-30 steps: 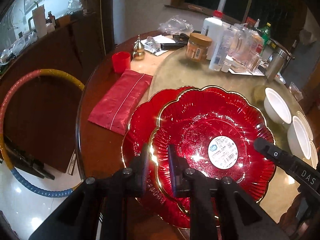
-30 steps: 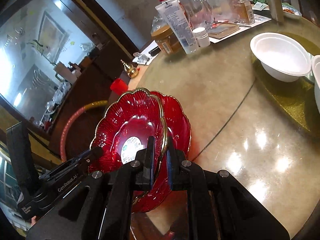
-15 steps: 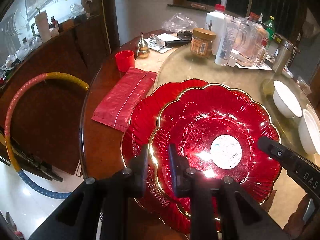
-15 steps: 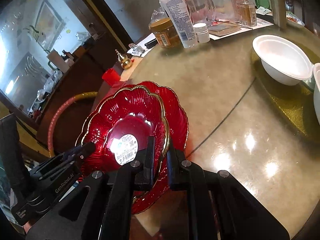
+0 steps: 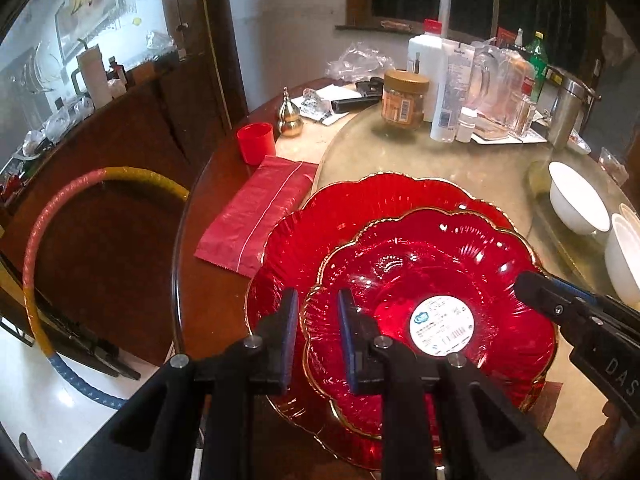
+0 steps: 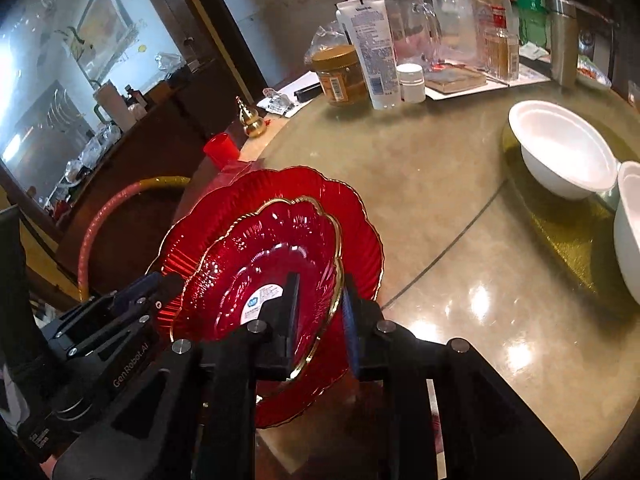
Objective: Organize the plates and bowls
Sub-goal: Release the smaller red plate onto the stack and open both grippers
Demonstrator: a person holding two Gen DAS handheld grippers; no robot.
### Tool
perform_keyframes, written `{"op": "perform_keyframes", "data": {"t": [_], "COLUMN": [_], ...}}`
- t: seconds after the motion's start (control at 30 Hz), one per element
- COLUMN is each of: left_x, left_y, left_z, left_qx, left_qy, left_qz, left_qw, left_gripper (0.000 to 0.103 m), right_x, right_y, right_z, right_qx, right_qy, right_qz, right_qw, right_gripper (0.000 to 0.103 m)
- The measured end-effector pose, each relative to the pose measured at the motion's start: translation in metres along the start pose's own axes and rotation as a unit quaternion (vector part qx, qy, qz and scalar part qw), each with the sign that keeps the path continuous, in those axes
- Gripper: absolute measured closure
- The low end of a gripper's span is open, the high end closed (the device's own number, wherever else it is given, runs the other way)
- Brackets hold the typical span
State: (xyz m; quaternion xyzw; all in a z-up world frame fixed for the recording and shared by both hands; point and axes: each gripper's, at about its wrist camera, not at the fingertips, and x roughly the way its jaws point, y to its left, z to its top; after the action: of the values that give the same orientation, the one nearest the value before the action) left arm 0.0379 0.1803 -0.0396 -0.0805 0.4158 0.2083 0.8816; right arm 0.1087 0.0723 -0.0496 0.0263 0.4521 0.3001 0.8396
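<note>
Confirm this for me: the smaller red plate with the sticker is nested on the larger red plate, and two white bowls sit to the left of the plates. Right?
Not quite. The smaller red plate with the sticker does sit nested on the larger red plate, but the white bowls are to the right of the plates, not the left. The left wrist view shows this plainly.

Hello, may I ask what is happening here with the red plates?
A person holds a gripper in each hand and stacks plates on a round table. The smaller red plate now lies inside the larger red plate. The left gripper straddles its near rim, and the right gripper has just been opening around the opposite rim, so it seems to be letting go. White bowls wait at the right.
</note>
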Motion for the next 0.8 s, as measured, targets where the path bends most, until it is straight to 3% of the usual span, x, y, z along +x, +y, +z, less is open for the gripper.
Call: {"op": "perform_keyframes", "data": {"t": [0.17, 0.2, 0.23, 0.3, 0.4, 0.43, 0.47, 0.53, 0.67, 0.8], "left_x": [-0.009, -0.011, -0.013, -0.02, -0.034, -0.037, -0.041, -0.051, -0.066, -0.072], "left_y": [0.003, 0.003, 0.003, 0.002, -0.001, -0.003, -0.004, -0.009, -0.021, -0.05], "left_z": [0.001, 0.002, 0.002, 0.003, 0.004, 0.004, 0.004, 0.004, 0.002, 0.003], "left_qx": [-0.006, -0.009, -0.011, -0.01, -0.005, -0.003, 0.001, 0.01, 0.028, 0.078], "left_qy": [-0.022, -0.026, -0.032, -0.045, -0.074, -0.081, -0.09, -0.112, -0.153, -0.155], "left_qz": [-0.006, -0.009, -0.015, -0.023, -0.031, -0.038, -0.048, -0.073, -0.137, -0.177], "left_qw": [0.9997, 0.9996, 0.9993, 0.9987, 0.9968, 0.996, 0.9948, 0.991, 0.9783, 0.9687], "left_gripper": [0.08, 0.068, 0.045, 0.018, 0.018, 0.017, 0.015, 0.0, 0.0, 0.0], "right_x": [-0.013, -0.017, -0.02, -0.024, -0.029, -0.031, -0.033, -0.035, -0.046, -0.074], "right_y": [-0.004, -0.006, -0.007, -0.011, -0.018, -0.021, -0.024, -0.028, -0.039, -0.055], "right_z": [0.003, 0.004, 0.005, 0.007, 0.006, 0.006, 0.007, 0.008, 0.005, 0.0], "right_qx": [0.004, 0.01, 0.015, 0.024, 0.049, 0.059, 0.068, 0.08, 0.109, 0.124], "right_qy": [-0.031, -0.037, -0.043, -0.053, -0.068, -0.074, -0.076, -0.073, -0.074, -0.088], "right_qz": [-0.005, 0.001, 0.004, 0.007, 0.021, 0.03, 0.04, 0.058, 0.094, 0.105], "right_qw": [0.999, 0.999, 0.999, 0.998, 0.996, 0.995, 0.994, 0.992, 0.987, 0.983], "right_gripper": [0.081, 0.081, 0.081, 0.077, 0.034, 0.028, 0.028, 0.028, 0.024, 0.024]}}
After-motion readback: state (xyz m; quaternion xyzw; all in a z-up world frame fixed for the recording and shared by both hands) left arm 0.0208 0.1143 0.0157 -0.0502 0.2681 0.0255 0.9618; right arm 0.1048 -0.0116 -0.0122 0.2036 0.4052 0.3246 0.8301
